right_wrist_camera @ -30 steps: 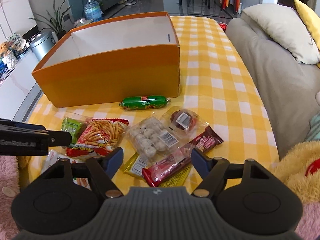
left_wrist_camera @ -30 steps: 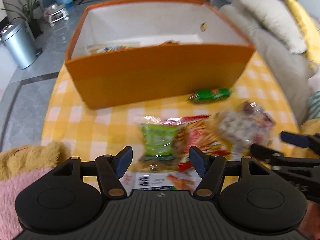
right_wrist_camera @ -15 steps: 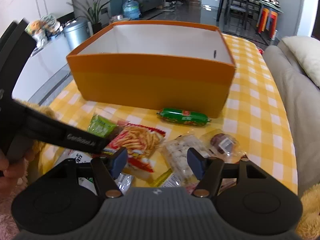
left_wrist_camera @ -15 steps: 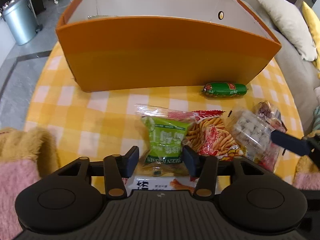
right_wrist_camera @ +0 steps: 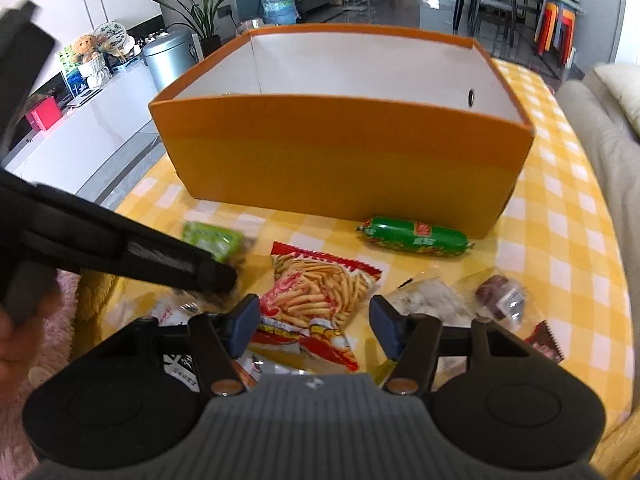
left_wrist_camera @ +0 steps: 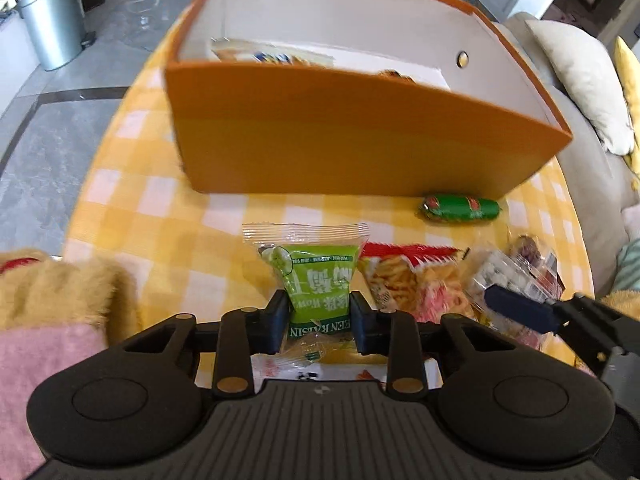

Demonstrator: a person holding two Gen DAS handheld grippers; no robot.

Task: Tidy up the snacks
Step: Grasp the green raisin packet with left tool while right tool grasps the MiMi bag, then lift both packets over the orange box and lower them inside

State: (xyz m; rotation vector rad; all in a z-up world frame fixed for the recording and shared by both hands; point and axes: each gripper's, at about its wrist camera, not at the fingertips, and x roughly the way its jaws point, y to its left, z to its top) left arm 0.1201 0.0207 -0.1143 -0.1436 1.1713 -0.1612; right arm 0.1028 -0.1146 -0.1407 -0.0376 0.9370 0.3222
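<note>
- Since half a second ago, left gripper [left_wrist_camera: 319, 322] has closed, now pinching the green raisin packet [left_wrist_camera: 316, 280] lifted off the desk [left_wrist_camera: 168, 224].
- Orange box [left_wrist_camera: 340, 148] lies at 12 o'clock; packet's long axis points there.
- Right gripper [right_wrist_camera: 313, 326] hangs spread over the fries packet [right_wrist_camera: 320, 292].

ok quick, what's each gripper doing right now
left gripper: shut on the green raisin packet.
right gripper: open, holding nothing, its fingers either side of the fries packet.
</note>
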